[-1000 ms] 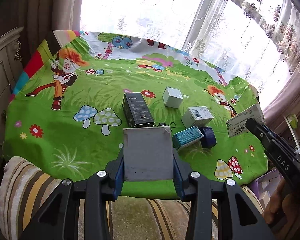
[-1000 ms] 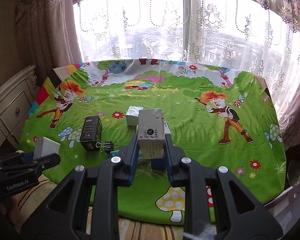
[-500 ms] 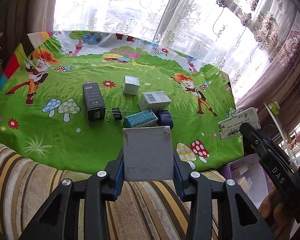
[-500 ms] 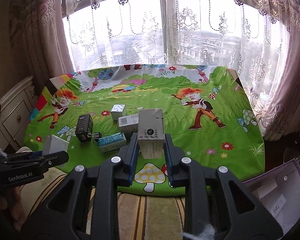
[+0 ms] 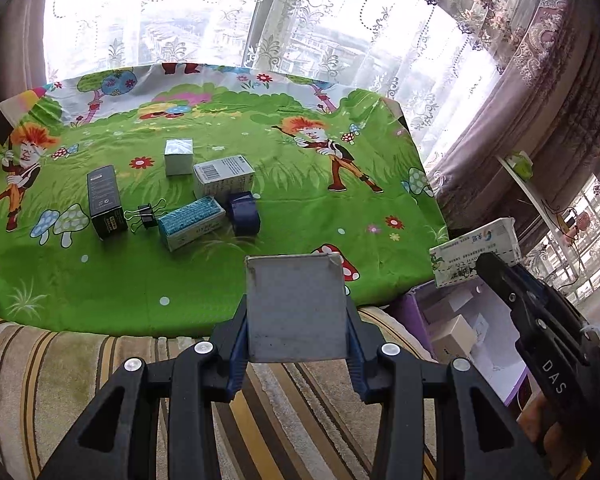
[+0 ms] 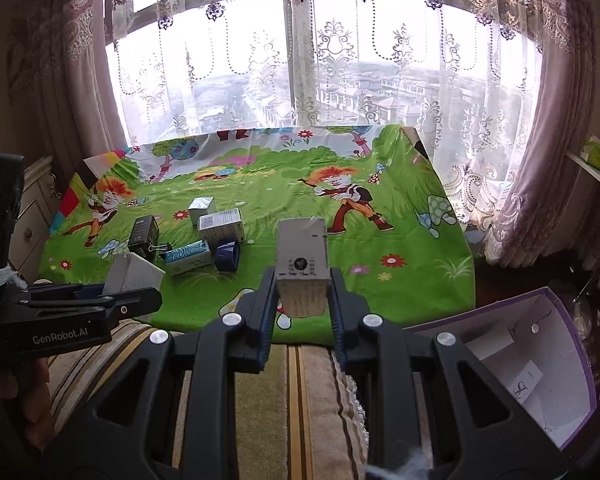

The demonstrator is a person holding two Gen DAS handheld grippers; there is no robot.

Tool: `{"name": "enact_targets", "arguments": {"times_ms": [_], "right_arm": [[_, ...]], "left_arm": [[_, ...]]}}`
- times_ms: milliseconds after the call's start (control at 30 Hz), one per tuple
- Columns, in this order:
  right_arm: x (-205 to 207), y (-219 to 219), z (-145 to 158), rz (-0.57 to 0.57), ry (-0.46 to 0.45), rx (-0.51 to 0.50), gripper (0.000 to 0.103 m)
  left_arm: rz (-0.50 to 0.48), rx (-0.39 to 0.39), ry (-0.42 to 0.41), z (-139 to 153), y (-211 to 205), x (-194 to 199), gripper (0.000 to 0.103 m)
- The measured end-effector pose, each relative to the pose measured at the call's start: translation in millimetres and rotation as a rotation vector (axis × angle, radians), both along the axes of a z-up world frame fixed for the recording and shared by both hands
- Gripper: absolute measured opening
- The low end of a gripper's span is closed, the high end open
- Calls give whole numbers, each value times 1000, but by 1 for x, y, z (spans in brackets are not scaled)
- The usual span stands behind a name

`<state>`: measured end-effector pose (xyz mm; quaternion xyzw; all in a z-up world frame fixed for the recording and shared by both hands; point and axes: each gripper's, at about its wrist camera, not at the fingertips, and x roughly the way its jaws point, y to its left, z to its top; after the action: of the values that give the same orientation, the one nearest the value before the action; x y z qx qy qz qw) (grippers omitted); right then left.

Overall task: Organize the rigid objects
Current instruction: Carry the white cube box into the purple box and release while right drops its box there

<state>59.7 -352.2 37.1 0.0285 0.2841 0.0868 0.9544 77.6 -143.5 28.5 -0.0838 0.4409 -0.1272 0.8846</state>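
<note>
My left gripper is shut on a flat grey box, held over the striped cushion edge in front of the green cartoon cloth. The right gripper is shut on a narrow white carton with printed text, and that carton also shows at the right of the left wrist view. On the cloth lie a black box, a binder clip, a teal-topped box, a dark blue box, a barcode box and a silver cube.
An open purple box with white insides holds a few small cartons at the lower right, below the cloth's edge; the same purple box sits under the right gripper. A striped cushion spans the foreground. Curtains and a window lie behind.
Both grippers, each keeping its box, have swung to the right, off the cloth's middle toward its right end. The purple box has come into view in both views.
</note>
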Motion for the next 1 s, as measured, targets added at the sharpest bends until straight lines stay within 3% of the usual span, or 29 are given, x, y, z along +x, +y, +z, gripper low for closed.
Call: {"name": "enact_targets", "arguments": {"times_ms": [567, 800, 1000], "right_arm": [[-36, -118, -39, -260, 85, 46, 28], [-41, -150, -61, -343, 152, 44, 28], [-44, -164, -64, -386, 161, 43, 28]], "left_arm": [[-292, 83, -12, -5, -128, -17, 42], [-431, 66, -41, -6, -165, -28, 42], [-524, 51, -66, -5, -188, -35, 42]]}}
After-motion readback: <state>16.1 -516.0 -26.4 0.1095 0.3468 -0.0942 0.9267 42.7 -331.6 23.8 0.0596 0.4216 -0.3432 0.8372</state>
